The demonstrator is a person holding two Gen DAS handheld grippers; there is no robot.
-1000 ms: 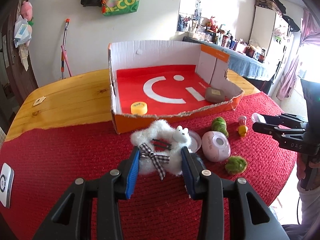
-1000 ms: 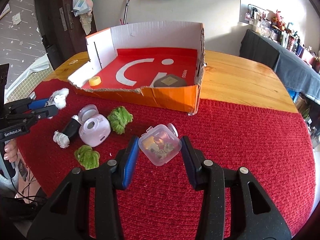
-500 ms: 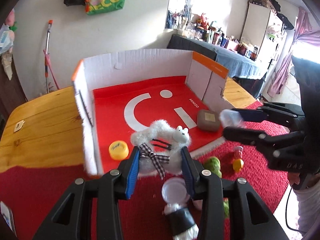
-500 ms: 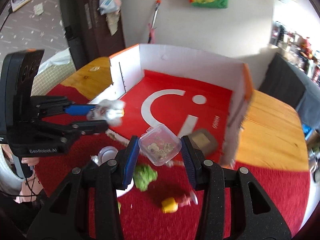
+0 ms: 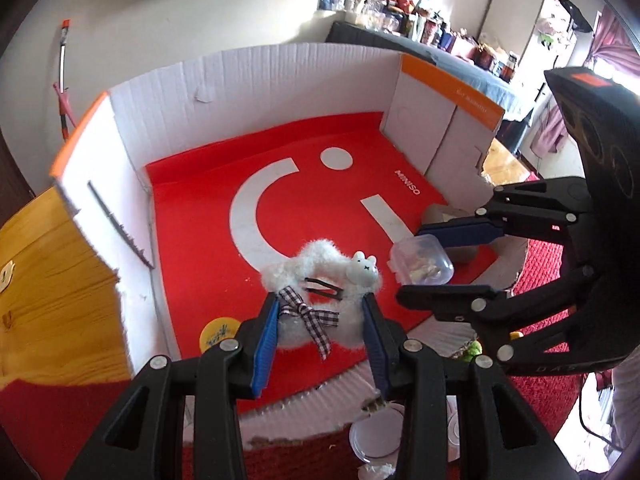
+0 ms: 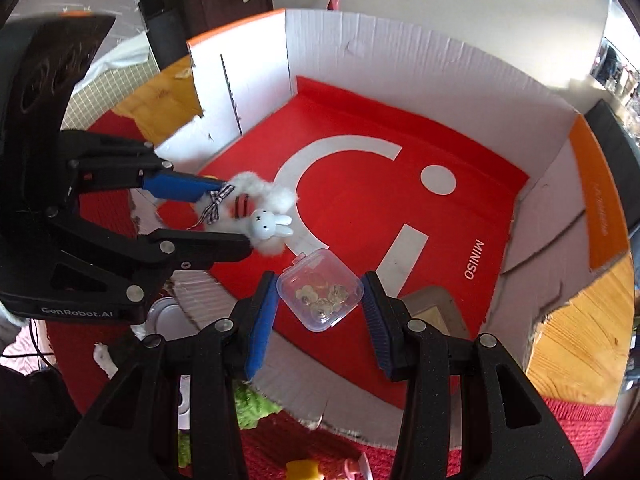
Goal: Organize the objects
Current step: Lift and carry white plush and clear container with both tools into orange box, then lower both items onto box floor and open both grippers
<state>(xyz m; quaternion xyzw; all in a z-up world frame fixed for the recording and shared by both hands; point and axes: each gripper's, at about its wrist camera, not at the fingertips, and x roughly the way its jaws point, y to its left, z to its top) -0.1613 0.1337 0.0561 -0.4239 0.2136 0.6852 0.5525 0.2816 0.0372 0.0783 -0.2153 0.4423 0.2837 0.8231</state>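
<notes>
Risk: collision of two loads above red box floor. Left gripper pinches fluffy white hair clip; right gripper pinches clear plastic case. Both hang close over floor's front part, near brown pad; careless release lets one land on other.

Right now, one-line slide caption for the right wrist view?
Right tool holds clear bead box over cardboard tray; left tool carries fluffy bunny scrunchie.

Left gripper grips fluffy white scrunchie above the red-floored box.
</notes>
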